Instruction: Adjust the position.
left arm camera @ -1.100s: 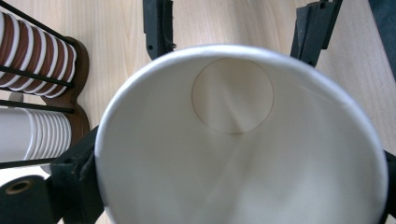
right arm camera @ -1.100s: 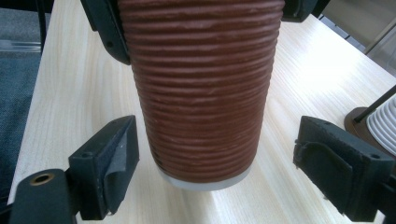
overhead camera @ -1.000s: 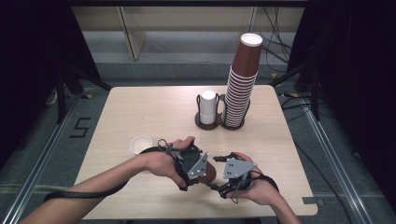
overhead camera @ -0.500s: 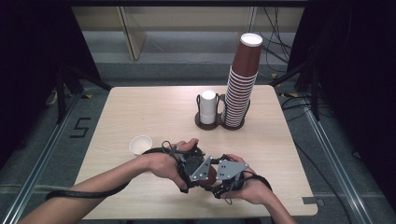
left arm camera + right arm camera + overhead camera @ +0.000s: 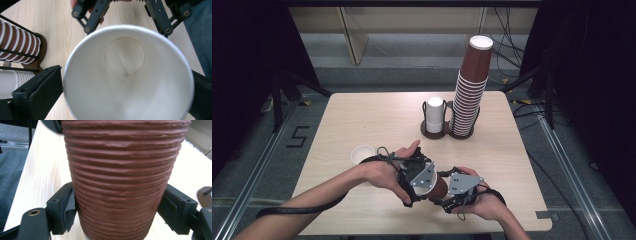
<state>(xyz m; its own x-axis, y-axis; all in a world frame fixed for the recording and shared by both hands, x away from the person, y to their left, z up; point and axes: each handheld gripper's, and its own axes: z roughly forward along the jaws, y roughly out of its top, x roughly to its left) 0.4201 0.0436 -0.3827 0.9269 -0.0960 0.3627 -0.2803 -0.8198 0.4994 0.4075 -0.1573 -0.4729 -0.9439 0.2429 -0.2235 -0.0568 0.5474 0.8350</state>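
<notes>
A brown ribbed paper cup point(image 5: 438, 187) lies on its side just above the table point(image 5: 362, 115), between my two grippers. Its white inside point(image 5: 125, 75) faces my left gripper point(image 5: 120, 97), whose jaws stand on either side of the rim; they have just been opening and I see no firm press. Seen from above, the left gripper point(image 5: 426, 186) is at the cup's mouth. My right gripper point(image 5: 444, 195) is at the cup's narrow end. Its jaws have just been closing, and its pads point(image 5: 65, 207) press on both sides of the cup's ribbed wall point(image 5: 120, 182).
A tall stack of brown cups point(image 5: 471, 92) stands in a black holder at the back right, with a shorter white stack point(image 5: 435, 114) beside it. A small white cup point(image 5: 363, 154) sits on the table left of my left hand. The table's front edge is close below both hands.
The right gripper's jaws have closed onto the brown cup's narrow end. The left gripper's jaws have spread wider around the rim. Both hands have stayed almost where they were.
</notes>
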